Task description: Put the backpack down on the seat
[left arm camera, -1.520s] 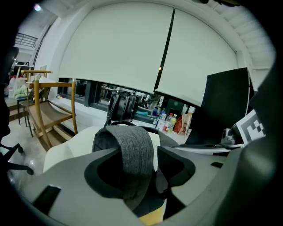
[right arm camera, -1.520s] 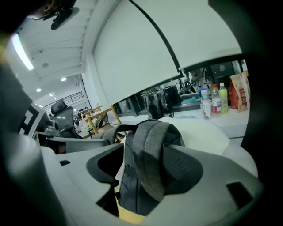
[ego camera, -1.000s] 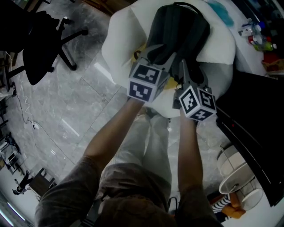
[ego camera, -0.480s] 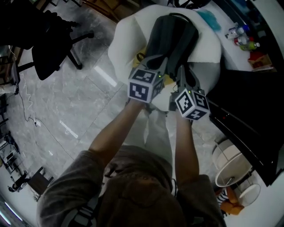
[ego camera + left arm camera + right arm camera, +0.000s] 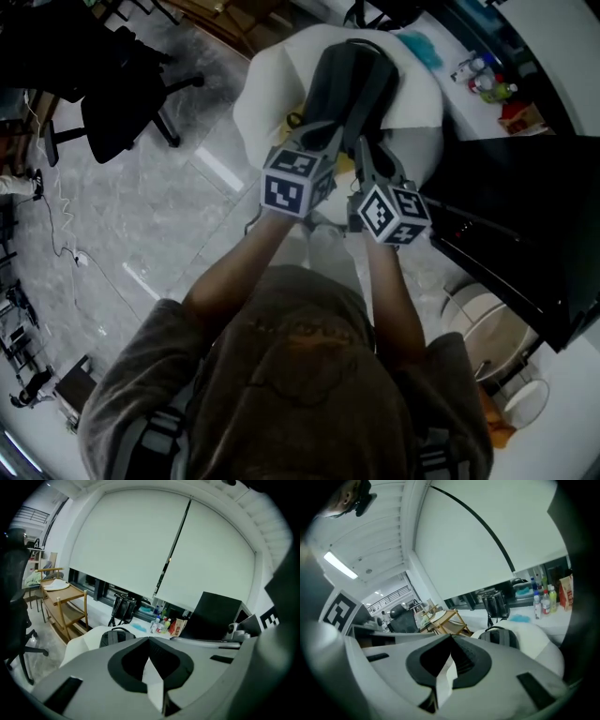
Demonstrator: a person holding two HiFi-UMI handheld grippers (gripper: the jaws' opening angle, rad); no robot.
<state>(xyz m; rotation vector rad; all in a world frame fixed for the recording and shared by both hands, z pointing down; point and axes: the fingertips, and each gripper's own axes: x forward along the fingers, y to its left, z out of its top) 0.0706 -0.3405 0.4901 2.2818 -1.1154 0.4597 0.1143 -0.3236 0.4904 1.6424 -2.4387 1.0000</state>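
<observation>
The dark, padded backpack (image 5: 352, 84) is lying on the puffy white seat (image 5: 267, 103), with the left gripper (image 5: 149, 641) and the right gripper (image 5: 451, 637) pressing their jaws together, empty.

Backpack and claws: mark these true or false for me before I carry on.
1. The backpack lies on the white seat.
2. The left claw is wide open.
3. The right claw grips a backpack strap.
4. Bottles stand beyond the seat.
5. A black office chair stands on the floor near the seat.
1. True. The backpack lies on the white seat.
2. False. The left claw has its jaws together, with nothing between them.
3. False. The right claw is shut with nothing between its jaws. The backpack sits ahead of it, on the seat.
4. True. The bottles stand behind the seat.
5. True. The black office chair is on the floor, left of the seat in the head view.
</observation>
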